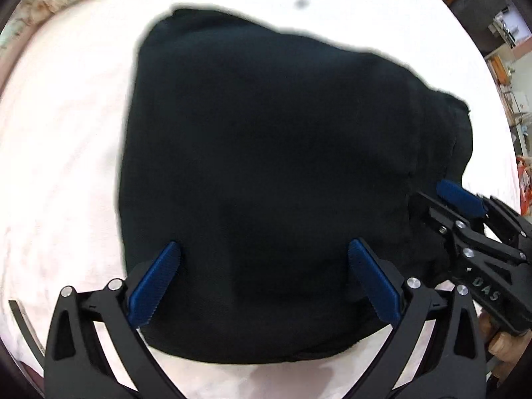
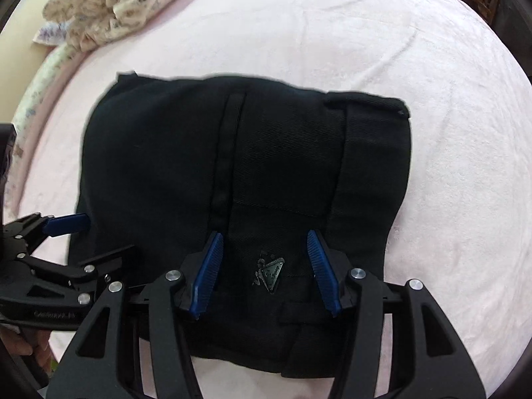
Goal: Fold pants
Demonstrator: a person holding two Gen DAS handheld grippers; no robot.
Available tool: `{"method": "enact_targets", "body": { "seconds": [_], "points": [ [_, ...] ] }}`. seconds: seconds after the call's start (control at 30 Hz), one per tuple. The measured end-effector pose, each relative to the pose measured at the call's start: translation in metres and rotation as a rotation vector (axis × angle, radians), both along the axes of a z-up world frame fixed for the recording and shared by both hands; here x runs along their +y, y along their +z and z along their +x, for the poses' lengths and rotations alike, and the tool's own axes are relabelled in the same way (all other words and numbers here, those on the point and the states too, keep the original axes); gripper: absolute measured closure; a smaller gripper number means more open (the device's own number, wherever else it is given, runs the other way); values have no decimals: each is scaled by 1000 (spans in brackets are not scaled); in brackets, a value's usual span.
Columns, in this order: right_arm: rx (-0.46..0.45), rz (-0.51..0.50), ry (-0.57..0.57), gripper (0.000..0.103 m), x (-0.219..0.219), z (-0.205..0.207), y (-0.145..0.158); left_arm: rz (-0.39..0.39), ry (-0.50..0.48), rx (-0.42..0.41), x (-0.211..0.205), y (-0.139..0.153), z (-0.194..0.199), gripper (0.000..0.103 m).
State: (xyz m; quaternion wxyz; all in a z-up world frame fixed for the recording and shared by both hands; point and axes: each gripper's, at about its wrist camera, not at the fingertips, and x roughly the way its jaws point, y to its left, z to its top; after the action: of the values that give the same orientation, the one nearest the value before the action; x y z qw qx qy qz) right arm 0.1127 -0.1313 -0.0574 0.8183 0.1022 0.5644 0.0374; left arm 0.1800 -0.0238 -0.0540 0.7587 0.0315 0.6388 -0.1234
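The black pants (image 1: 266, 173) lie folded into a compact bundle on the pale pink bedspread (image 1: 60, 153). In the right wrist view the pants (image 2: 246, 173) show a waistband, a belt loop and a small metal logo tag (image 2: 271, 274). My left gripper (image 1: 264, 249) is open, its blue pads over the bundle's near edge, holding nothing. My right gripper (image 2: 264, 237) is open above the waistband end, either side of the logo tag, empty. Each gripper also shows in the other's view: the right one (image 1: 465, 219) at the right, the left one (image 2: 60, 232) at the left.
A floral quilt (image 2: 109, 6) is bunched at the far left of the bed. Furniture and shelves (image 1: 498, 33) stand beyond the bed's right edge. Pink bedspread (image 2: 432, 199) surrounds the pants on all sides.
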Motion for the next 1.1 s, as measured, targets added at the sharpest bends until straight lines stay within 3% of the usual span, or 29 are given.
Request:
{"method": "enact_targets", "body": {
  "seconds": [0.1, 0.17, 0.4, 0.57, 0.7, 0.83, 0.93, 1.1],
  "points": [
    [-108, 25, -23, 48, -12, -5, 24, 51, -23, -142, 0, 26, -4, 2],
    [-131, 31, -35, 48, -18, -1, 30, 71, -37, -170, -3, 30, 0, 2],
    [-51, -4, -48, 48, -25, 31, 9, 125, -41, -82, -9, 5, 28, 2],
    [14, -55, -11, 47, -20, 30, -10, 137, -57, -54, -23, -12, 32, 2],
    [35, -18, -19, 47, -27, 35, -21, 110, -44, -8, -17, -21, 39, 2],
    [-14, 12, 0, 46, -31, 21, -4, 74, -30, -10, -10, -15, 36, 2],
    [-60, 82, 20, 46, -33, -7, 13, 0, 3, -51, 4, 4, 15, 2],
    [-78, 88, 97, 46, -20, -53, 23, -114, 17, -79, 18, 21, -34, 2]
  ]
}}
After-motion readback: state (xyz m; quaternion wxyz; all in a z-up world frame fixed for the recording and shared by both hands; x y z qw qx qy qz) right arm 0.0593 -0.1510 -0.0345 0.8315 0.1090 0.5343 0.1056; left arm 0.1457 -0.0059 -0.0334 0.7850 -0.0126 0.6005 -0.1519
